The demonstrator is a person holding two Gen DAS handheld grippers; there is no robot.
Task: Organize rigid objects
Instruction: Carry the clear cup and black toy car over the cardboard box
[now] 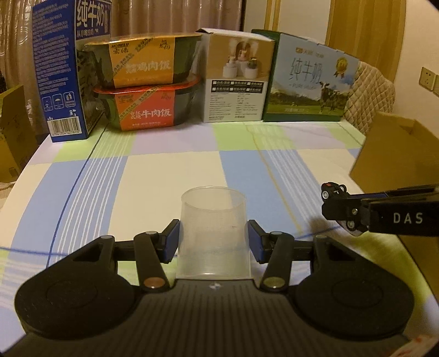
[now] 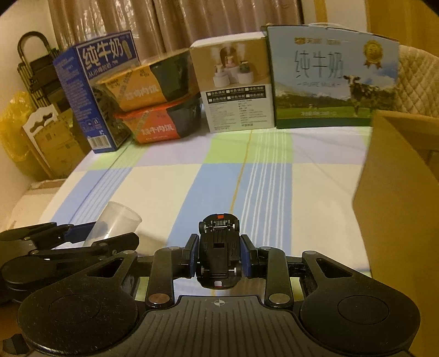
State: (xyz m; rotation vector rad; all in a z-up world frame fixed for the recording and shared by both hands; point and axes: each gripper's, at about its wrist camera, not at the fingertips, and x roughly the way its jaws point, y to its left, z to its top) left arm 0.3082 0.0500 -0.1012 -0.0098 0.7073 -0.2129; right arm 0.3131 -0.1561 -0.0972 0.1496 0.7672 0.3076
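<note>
Two handheld grippers work side by side above a table covered in a pastel checked cloth (image 1: 170, 170). The left gripper (image 1: 213, 237) has its blue pads closed against the sides of a clear plastic cup (image 1: 212, 219), held upright between them near the table's front edge. To its right, the right gripper (image 2: 219, 256) is clamped nearly shut on a small black toy car (image 2: 218, 252), gripped by its flanks with the underside facing the camera and the nose pointing away.

Along the far edge of the table stands a row of packaging: a tall blue milk carton (image 1: 63, 68) at the left, two instant-rice bowls stacked one on the other, the yellow-banded bowl (image 1: 142, 61) on the red-banded bowl (image 1: 145, 109), then a white product box (image 1: 236, 79) and a green-and-blue milk case (image 1: 310, 82) printed with a cow. An open cardboard box (image 2: 397, 197) rises at the table's right side, close beside the right gripper. The cloth between the grippers and the back row lies open. Curtains (image 2: 175, 24) hang behind.
</note>
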